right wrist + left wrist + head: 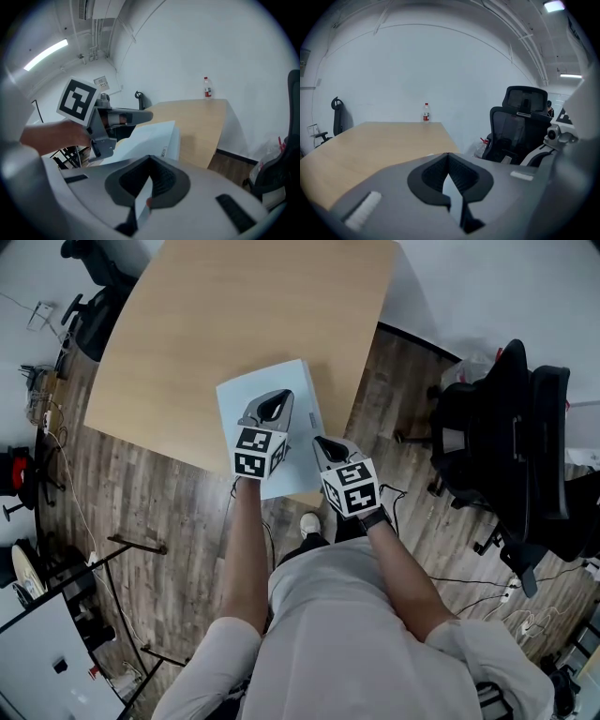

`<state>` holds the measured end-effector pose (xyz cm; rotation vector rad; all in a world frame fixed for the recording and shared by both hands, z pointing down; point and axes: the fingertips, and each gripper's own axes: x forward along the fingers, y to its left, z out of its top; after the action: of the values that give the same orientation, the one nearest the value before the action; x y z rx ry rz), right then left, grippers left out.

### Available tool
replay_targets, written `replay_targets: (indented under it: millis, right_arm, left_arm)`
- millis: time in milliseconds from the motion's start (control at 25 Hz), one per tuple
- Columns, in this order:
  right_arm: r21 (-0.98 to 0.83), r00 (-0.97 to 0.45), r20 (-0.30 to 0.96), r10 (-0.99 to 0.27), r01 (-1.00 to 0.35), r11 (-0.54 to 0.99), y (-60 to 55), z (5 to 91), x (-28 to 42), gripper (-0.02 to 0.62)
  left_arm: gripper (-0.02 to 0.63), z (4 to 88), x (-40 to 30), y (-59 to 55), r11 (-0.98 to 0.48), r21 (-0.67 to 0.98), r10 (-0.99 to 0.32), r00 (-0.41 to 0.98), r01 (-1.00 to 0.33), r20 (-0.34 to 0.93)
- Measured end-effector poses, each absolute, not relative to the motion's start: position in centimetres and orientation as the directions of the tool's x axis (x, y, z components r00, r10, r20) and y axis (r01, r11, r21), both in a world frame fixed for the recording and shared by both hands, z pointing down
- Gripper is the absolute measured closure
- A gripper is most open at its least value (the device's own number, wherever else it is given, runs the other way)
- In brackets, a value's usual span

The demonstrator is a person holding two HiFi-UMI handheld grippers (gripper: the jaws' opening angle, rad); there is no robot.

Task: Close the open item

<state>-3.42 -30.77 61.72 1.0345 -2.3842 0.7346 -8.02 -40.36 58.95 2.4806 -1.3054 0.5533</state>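
Note:
A pale blue-white flat box-like item [246, 393] lies at the near edge of the wooden table [234, 306]. It looks flat, with its top face down on its body. My left gripper [273, 405] hangs over the item's middle with its jaws together and nothing between them. My right gripper [322, 442] is at the item's near right edge, jaws together and empty. In the right gripper view the item [150, 136] lies just ahead of my right gripper [150, 160], with the left gripper [123, 117] above the item. The left gripper view looks past my left gripper [448, 157] across the table.
A small bottle [425, 112] stands at the table's far end. A black office chair [506, 427] is on the right, beside the table's corner. More chairs [89, 310] and cables lie at the left on the wood floor.

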Motion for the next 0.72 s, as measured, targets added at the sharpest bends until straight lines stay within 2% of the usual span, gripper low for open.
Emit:
replay_targets:
  millis: [280,720]
  right_arm:
    - [-0.294,-0.614,0.607,-0.504,-0.763,0.576,-30.6,62.9,-3.3,0.584]
    - [-0.307,-0.616,0.639,-0.46,-0.753,0.582,-29.7,64.9,-3.4,0.584]
  left_arm:
    - [0.601,62.5,-6.7,-40.6,-0.616,0.021,-0.645,0.519,-0.788,0.56]
    - [0.601,65.2,-6.0,-40.0,-0.63,0.031,-0.596,0.509,-0.776,0.62]
